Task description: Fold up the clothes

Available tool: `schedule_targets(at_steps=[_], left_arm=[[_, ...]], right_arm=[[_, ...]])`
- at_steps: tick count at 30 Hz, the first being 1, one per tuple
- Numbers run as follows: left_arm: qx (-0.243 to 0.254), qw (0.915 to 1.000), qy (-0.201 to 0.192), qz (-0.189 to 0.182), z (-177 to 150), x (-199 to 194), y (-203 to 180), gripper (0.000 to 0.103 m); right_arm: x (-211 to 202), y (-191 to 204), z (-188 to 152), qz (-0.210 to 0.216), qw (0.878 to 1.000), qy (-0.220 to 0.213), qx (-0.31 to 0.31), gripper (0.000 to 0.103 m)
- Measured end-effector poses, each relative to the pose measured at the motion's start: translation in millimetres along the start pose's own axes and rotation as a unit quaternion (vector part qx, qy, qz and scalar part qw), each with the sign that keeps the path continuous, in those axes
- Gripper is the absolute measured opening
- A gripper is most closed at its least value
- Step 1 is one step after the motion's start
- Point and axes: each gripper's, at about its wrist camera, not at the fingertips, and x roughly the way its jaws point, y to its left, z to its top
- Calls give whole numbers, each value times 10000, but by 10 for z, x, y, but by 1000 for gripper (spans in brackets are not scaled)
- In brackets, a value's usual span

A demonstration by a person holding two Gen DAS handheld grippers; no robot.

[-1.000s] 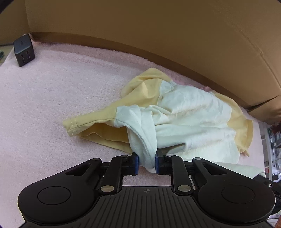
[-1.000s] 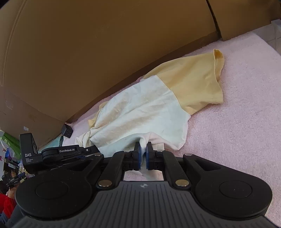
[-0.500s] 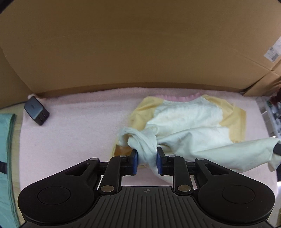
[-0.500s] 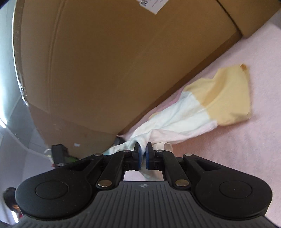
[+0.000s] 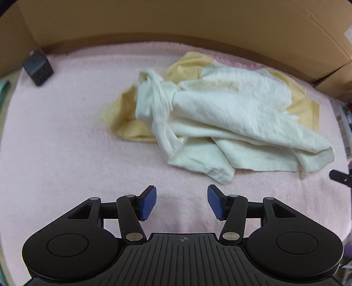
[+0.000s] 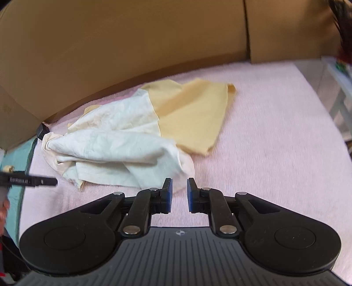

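A white shirt with yellow sleeves (image 5: 220, 114) lies crumpled in a loose heap on the pink towel (image 5: 66, 143). My left gripper (image 5: 181, 203) hovers in front of the heap, its jaws opening wide with nothing between them. In the right wrist view the same shirt (image 6: 123, 143) lies bunched, a yellow sleeve (image 6: 193, 118) spread toward the back. My right gripper (image 6: 178, 195) sits just in front of the shirt's near white fold, its jaws opening a little, and no cloth is between the blue pads.
A cardboard wall (image 5: 176, 19) runs along the far edge of the towel. A small black charger block (image 5: 37, 67) stands at the back left corner. Teal cloth (image 6: 24, 154) shows at the left edge. The other gripper's tip (image 6: 33, 181) reaches in from the left.
Both grippers were shut on folds of the shirt and had lifted it. Now both have let go, the shirt has dropped into a heap, and the left jaws have spread wide.
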Motion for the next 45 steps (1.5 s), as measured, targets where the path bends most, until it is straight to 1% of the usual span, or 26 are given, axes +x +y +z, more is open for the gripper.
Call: schedule_targets(at_steps=[2, 4, 8, 10, 12, 13, 14, 17, 18, 19, 21, 23, 24, 26, 27, 28, 29, 30, 31, 32, 33, 36, 39, 45], left_arm=[[-546, 9976, 20, -427, -48, 74, 101, 67], [-1142, 9897, 0, -859, -70, 154, 209, 68], [-1753, 9788, -19, -1061, -14, 271, 250, 71], [-1675, 9818, -128, -889, 39, 262, 172, 73], [-1526, 9865, -197, -561, 88, 261, 60, 74], [-1470, 9880, -220, -409, 109, 265, 3, 76], [-1429, 9889, -217, -354, 122, 283, -52, 78], [-1305, 9910, -209, -189, 159, 336, -216, 82], [-1263, 9917, -204, -153, 177, 347, -250, 85], [-1220, 9923, -200, -117, 195, 359, -284, 86], [-1137, 9933, -189, -69, 225, 378, -336, 86], [-1086, 9939, -143, -140, 286, 425, -365, 84], [-1036, 9945, -136, -110, 309, 416, -369, 82], [-939, 9955, -129, -58, 349, 408, -377, 72], [-889, 9960, -119, 16, 364, 409, -377, 58], [-839, 9964, -109, 89, 380, 409, -378, 39], [-783, 9968, -91, 128, 389, 406, -371, 32], [-763, 9970, -62, 84, 391, 404, -353, 11], [-788, 9969, -20, 9, 378, 400, -331, 4], [-812, 9967, 21, -63, 364, 396, -309, 4], [-777, 9970, 27, -34, 347, 384, -306, 4], [-663, 9978, 49, 63, 281, 323, -316, 3], [-557, 9984, 28, -29, 179, 195, -288, 3], [-443, 9989, -18, -161, 70, -69, -235, 3]], right_arm=[[20, -10, -49, -2, 9999, 71, 90, 19], [21, 18, -71, 25, 9999, 96, 128, 19], [32, 74, -60, 93, 9998, 28, 154, 19], [27, 78, -44, 78, 9999, -10, 153, 20], [28, 65, -38, 70, 9998, -20, 173, 23], [32, 51, -41, 61, 9998, -13, 184, 24], [37, 41, -45, 49, 9998, -8, 180, 26], [65, 44, -61, 8, 10000, 23, 6, 42], [74, 45, -62, 6, 10000, 21, -53, 43], [85, 46, -56, 26, 10000, 6, -90, 43], [123, 43, -27, 115, 9999, -24, -89, 43], [178, 48, 12, 192, 9998, -58, -84, 43], [210, 52, 37, 218, 9997, -65, -110, 43], [281, 62, 81, 272, 9994, -67, -215, 45], [315, 72, 92, 287, 9992, -51, -289, 49], [344, 84, 98, 315, 9988, -31, -377, 50], [363, 94, 102, 359, 9984, 6, -432, 50], [370, 102, 101, 422, 9981, 65, -447, 46], [377, 110, 100, 485, 9977, 123, -462, 39], [383, 118, 100, 548, 9972, 181, -477, 16], [375, 125, 96, 592, 9969, 202, -468, 6], [281, 119, 81, 701, 9970, 130, -315, 6], [167, 87, 74, 867, 9962, 56, -116, 3], [-84, 78, 72, 1423, 9898, 2, 104, 2]])
